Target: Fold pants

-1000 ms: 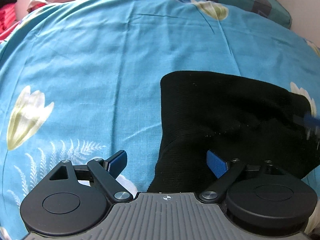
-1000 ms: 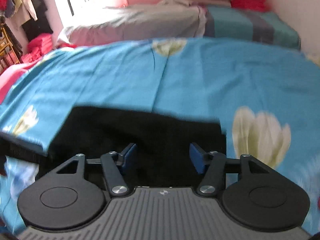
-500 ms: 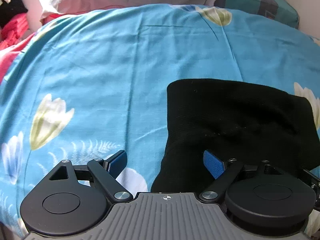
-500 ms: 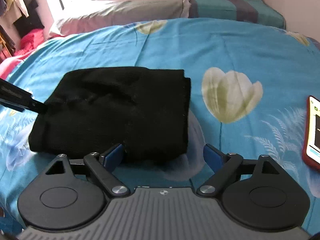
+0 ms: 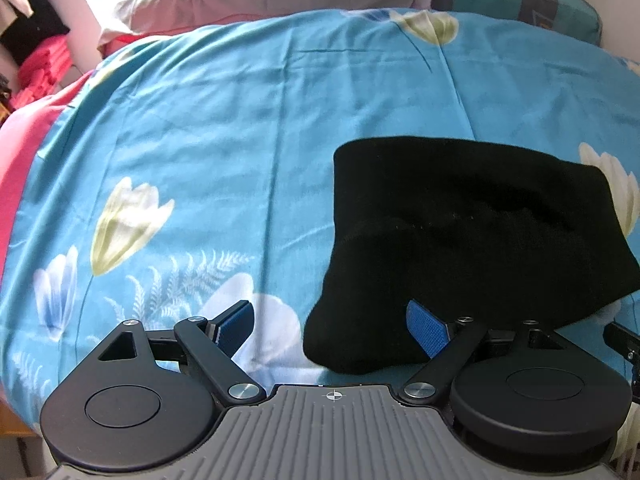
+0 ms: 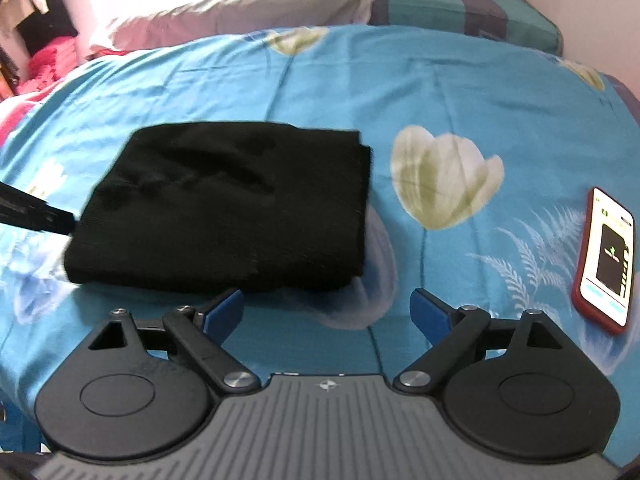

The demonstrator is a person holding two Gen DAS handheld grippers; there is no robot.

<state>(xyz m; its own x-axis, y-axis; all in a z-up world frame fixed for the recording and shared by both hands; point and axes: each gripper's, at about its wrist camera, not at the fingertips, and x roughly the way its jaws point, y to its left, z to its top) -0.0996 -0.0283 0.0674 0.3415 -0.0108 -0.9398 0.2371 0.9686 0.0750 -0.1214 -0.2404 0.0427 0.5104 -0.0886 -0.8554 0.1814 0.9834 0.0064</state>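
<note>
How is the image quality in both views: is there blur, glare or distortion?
Left wrist view: sharp, the bedsheet bulges from fisheye, and the black pants show little detail. Right wrist view: slightly motion-blurred, with the pillow overexposed by window light.

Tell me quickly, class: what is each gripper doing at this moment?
Left gripper: open, holding nothing; the folded black pants lie under its fingers.
Right gripper: open, holding nothing; its fingers have just been opening, clear of the pants.
</note>
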